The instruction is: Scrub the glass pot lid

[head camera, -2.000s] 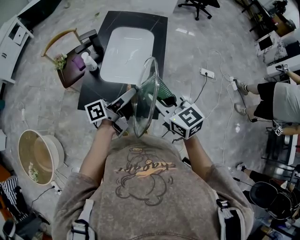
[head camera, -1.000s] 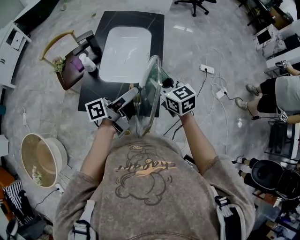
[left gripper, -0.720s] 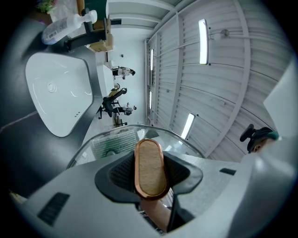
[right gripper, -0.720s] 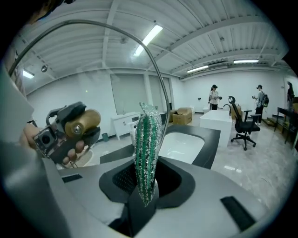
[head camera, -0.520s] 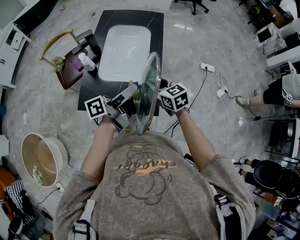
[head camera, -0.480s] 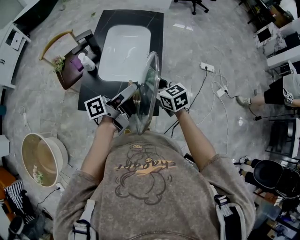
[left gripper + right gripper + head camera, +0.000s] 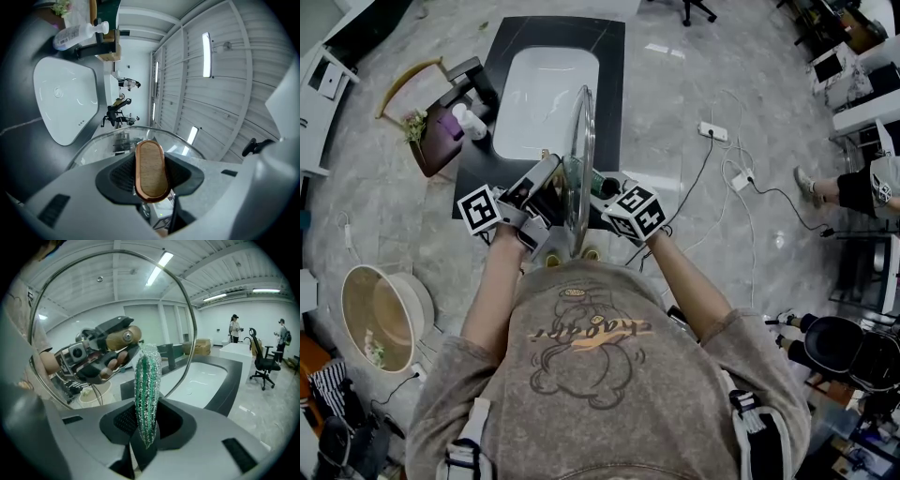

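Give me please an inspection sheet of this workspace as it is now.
Surface: black counter with white sink.
Job's things: glass lid held on edge, in the air; scrubber at its inner face, contact unclear.
Clutter: bottle beside sink.
Grippers: left gripper shut on lid's knob; right gripper shut on scrubber.
Cables: power strip and cords on floor, right.
Surroundings: basin on floor, left; person far right.
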Motion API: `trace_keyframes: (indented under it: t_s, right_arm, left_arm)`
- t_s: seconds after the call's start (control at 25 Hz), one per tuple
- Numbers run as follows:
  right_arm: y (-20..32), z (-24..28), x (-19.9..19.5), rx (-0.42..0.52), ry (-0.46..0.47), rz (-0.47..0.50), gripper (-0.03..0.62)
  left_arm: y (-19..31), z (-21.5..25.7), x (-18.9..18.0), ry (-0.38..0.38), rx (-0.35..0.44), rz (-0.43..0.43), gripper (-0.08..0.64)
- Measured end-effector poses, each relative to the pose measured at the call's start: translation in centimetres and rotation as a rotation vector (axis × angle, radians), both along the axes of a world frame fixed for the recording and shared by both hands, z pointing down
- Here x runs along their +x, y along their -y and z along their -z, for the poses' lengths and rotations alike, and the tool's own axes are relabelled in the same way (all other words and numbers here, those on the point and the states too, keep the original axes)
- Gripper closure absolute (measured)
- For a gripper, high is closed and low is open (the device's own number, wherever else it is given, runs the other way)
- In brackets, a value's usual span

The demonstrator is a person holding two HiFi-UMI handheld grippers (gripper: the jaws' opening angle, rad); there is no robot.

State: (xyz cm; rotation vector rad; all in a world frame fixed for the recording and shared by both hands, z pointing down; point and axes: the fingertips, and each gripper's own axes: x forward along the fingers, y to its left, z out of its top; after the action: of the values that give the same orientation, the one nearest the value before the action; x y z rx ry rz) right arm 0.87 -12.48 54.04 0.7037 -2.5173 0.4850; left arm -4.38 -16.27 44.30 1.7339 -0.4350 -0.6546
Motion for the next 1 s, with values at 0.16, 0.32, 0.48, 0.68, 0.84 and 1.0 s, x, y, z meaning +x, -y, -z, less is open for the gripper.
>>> trace_keyframes:
  t_s: [0.16, 0.32, 0.48, 0.68, 0.84, 1.0]
  right_arm:
    - [-1.9, 0.2, -0.9, -0.021, 0.016, 0.045, 0.499]
    - [-3.8, 0.8, -1.6, -0.032, 0.02, 0.099, 0.497]
    - [-5.6, 2.0, -2.0, -0.046, 0.042, 0.16, 0.498]
    - [-7.6, 3.9, -2.2, -0.056, 0.08, 0.203, 0.499]
    - [-8.5, 5.6, -2.2, -0.046, 0.102, 0.224, 0.498]
    - [-8.9, 7.7, -1.9, -0.033, 0.15, 0.22, 0.499]
  left_arm:
    - [0.4, -0.3, -0.5, 0.002, -0.012, 0.022, 0.39]
    - [0.8, -0.8, -1.3, 0.003, -0.03, 0.048, 0.389]
    - [1.2, -1.2, -1.9, 0.003, -0.038, 0.068, 0.389]
    - [1.2, -1.7, -2.3, 0.008, -0.045, 0.081, 0.389]
    - [1.1, -2.4, -2.4, 0.015, -0.066, 0.081, 0.39]
    - [0.8, -3.0, -2.3, 0.018, -0.077, 0.075, 0.39]
